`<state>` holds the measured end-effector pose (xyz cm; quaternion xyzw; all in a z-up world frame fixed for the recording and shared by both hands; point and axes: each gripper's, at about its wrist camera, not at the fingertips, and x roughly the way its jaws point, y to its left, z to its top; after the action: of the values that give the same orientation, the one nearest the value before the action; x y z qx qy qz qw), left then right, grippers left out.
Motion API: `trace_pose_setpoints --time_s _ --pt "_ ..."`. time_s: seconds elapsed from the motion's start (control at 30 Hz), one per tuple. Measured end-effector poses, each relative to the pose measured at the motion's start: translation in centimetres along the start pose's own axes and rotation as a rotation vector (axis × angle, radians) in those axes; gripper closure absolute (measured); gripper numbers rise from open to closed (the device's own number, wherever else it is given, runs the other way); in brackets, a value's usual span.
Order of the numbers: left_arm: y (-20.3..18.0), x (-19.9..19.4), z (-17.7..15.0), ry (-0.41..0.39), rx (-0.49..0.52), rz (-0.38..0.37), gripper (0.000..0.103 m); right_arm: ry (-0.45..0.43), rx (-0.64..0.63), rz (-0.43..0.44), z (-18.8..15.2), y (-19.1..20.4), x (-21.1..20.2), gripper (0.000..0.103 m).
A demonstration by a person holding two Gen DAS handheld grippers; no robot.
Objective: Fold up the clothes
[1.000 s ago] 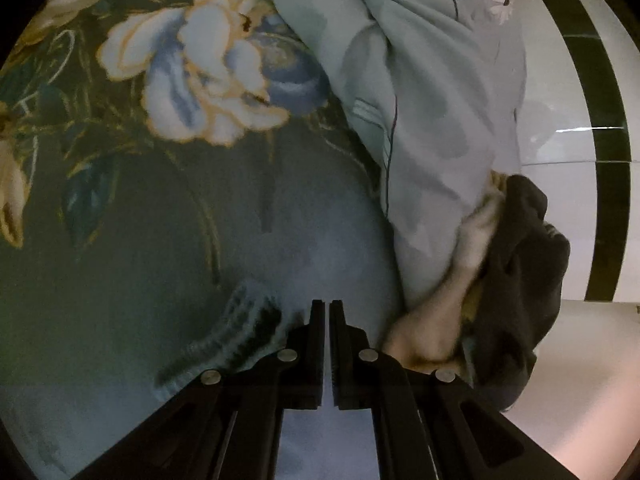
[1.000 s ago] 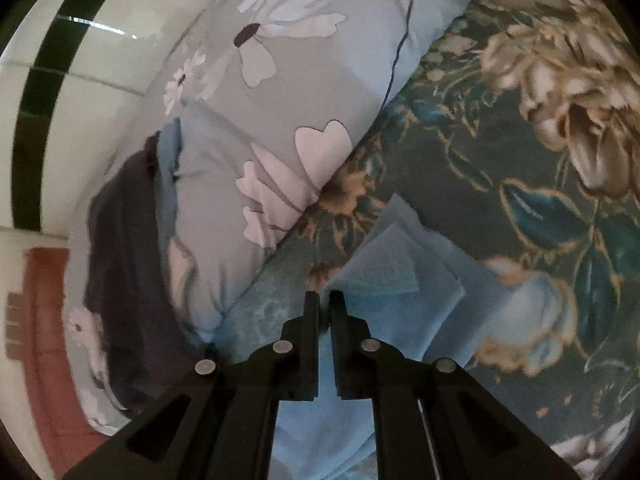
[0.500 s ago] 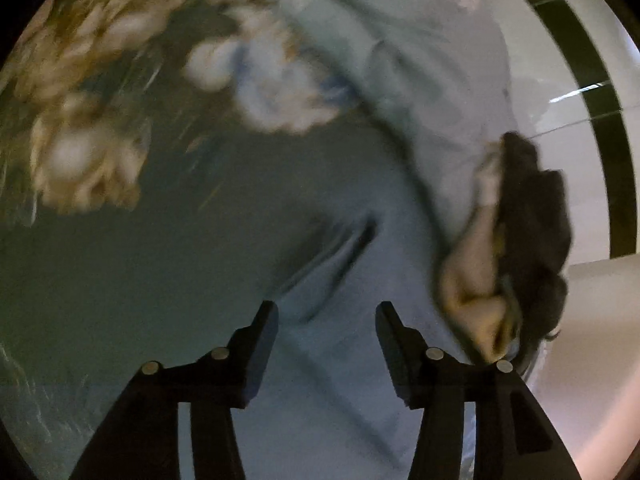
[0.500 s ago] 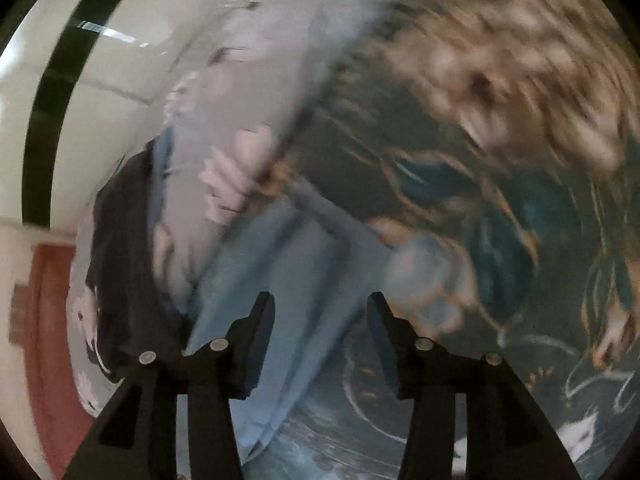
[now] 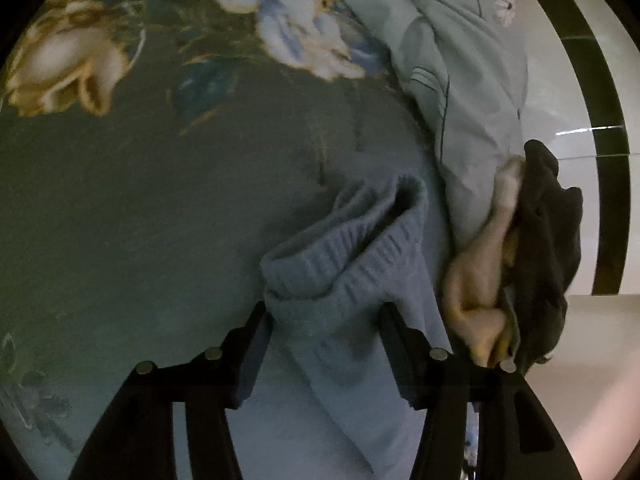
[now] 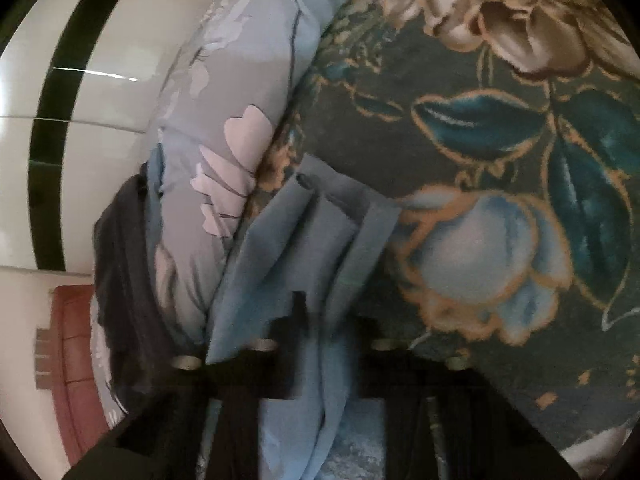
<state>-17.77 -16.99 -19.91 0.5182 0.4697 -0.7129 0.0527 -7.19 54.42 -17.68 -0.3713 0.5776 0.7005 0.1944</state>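
A light blue knitted garment [image 5: 352, 280] lies on the dark floral bedspread [image 5: 140, 200]; its ribbed cuff stands open just ahead of my left gripper [image 5: 324, 320]. The left jaws are open, one on each side of the knit, not closed on it. In the right wrist view the same blue garment [image 6: 296, 248] lies in folded layers by the pillow. My right gripper [image 6: 328, 320] is open over the cloth, and a fold of it covers part of the left finger [image 6: 288, 320]; the image is blurred there.
A pale blue flowered pillow [image 5: 460, 80] [image 6: 224, 120] lies along the bed edge. A dark garment [image 5: 548, 256] [image 6: 124, 272] and a cream one [image 5: 480, 280] are heaped beside it. A white tiled wall with a black stripe [image 5: 604, 160] stands behind.
Both grippers were shut one second ago and have opened. Both have moved over the bedspread; the blue knit now lies between the left jaws with its cuff standing open.
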Motion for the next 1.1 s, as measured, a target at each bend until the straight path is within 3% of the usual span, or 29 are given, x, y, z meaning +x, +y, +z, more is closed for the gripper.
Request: trace_pose_setpoints --time_s 0.03,0.1,0.2,0.43,0.63,0.7,0.8,0.97,1.0,1.1 --pt "0.0 0.0 0.0 -0.013 -0.004 0.008 0.050 0.002 0.003 -0.005 0.0 0.0 -0.1 0.093" --pt "0.0 -0.2 0.1 -0.029 -0.020 0.026 0.076 -0.004 -0.007 -0.005 -0.1 0.4 -0.4 0.094" --pt "-0.1 -1.2 0.2 -0.052 -0.037 0.025 0.086 -0.013 -0.041 0.007 -0.3 1.7 -1.5 0.094" --pt "-1.6 -7.7 0.0 -0.118 0.042 -0.079 0.088 0.001 -0.136 0.100 -3.6 2.9 -6.6 0.095" --pt "3.4 -14.1 -0.1 -0.170 0.099 -0.028 0.088 0.067 -0.151 0.087 -9.6 -2.4 -10.2 0.096" --pt "6.4 -14.0 0.1 -0.120 0.052 0.010 0.087 0.109 -0.098 0.028 -10.9 -5.2 -9.8 0.096" --pt "9.8 -13.4 0.2 -0.091 -0.028 0.004 0.087 0.127 -0.009 0.042 -12.0 -7.8 -9.7 0.096" --pt "10.3 -12.3 0.4 -0.084 -0.085 -0.014 0.087 0.116 0.046 0.044 -11.8 -8.4 -9.4 0.092" --pt "10.0 -12.1 0.6 -0.082 -0.085 -0.010 0.087 0.115 0.041 0.049 -11.6 -8.1 -9.0 0.089" --pt "9.2 -11.5 1.2 -0.077 -0.084 0.001 0.087 0.092 0.019 0.057 -11.0 -6.9 -8.3 0.057"
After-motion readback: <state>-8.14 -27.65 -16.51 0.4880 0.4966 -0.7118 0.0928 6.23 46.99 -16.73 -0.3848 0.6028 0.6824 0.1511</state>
